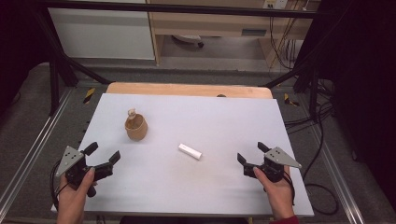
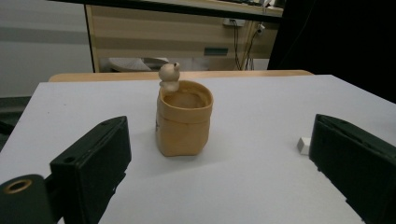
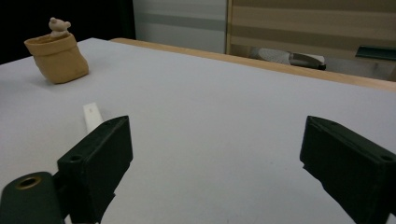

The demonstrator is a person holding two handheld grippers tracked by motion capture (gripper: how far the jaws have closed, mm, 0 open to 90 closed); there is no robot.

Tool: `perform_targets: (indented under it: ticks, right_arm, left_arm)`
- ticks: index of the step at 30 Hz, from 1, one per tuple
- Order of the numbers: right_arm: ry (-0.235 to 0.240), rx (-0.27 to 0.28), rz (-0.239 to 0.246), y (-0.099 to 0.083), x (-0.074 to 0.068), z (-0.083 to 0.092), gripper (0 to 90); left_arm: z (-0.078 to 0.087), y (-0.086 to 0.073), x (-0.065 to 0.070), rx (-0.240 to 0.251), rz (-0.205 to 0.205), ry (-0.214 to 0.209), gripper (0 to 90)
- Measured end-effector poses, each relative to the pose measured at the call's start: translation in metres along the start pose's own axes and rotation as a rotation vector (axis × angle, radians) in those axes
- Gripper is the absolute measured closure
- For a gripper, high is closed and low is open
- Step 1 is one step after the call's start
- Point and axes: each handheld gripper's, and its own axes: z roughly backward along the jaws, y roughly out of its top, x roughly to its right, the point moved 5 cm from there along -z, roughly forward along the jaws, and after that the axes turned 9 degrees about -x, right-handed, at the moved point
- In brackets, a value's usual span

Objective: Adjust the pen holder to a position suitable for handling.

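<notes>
The fingers (image 1: 90,149) of the left gripper (image 1: 102,154) are spread wide with nothing between them, and the fingers (image 1: 241,158) of the right gripper (image 1: 251,153) stand just as wide, also bare. Each gripper is held in a hand at the near edge of the counter (image 1: 219,121), the left hand (image 1: 74,196) at the near left corner and the right hand (image 1: 279,192) near the right edge. A grey three-cornered plate tops each tool.

In the left gripper view the two black fingers (image 2: 93,158) frame a tan pot (image 2: 183,119) that stands upright on the counter (image 2: 261,107) ahead, apart from both. In the right gripper view the left-hand finger (image 3: 100,156) sits just in front of the near end of a white bar (image 3: 92,115); whether they touch I cannot tell.

Further in, the white bar (image 1: 189,151) lies flat near the middle of the counter, slanted, between the two grippers and well apart from each. The left gripper view catches one end of it (image 2: 303,145) beside the right-hand finger.

Beyond that, toward the left, stands the pot (image 1: 136,126), open-topped, with a small pale figure (image 1: 131,112) perched at its far rim. In the left gripper view the figure (image 2: 169,74) looks like a little bear. The right gripper view shows the pot (image 3: 57,57) at far left, well apart from the bar.

At the far edge a wooden strip (image 1: 187,89) shows past the grey top. Behind it is the floor (image 1: 224,49), with cables (image 1: 280,42) at the right.
</notes>
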Motion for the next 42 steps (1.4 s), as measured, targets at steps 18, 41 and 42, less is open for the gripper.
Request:
perform_targets:
  ticks: [18, 41, 42]
  right_arm:
    - [0.015, -0.048, 0.100, 0.005, -0.032, -0.006, 3.0]
    - [0.084, -0.195, 0.162, 0.006, -0.069, -0.028, 4.5]
    - [0.086, -0.203, 0.167, 0.006, -0.071, -0.030, 5.1]
  left_arm:
    - [-0.002, -0.001, 0.004, -0.015, -0.013, -0.014, 4.0]
    - [-0.005, -0.003, 0.008, -0.035, -0.029, -0.018, 3.9]
    - [-0.005, -0.003, 0.008, -0.036, -0.029, -0.017, 3.9]
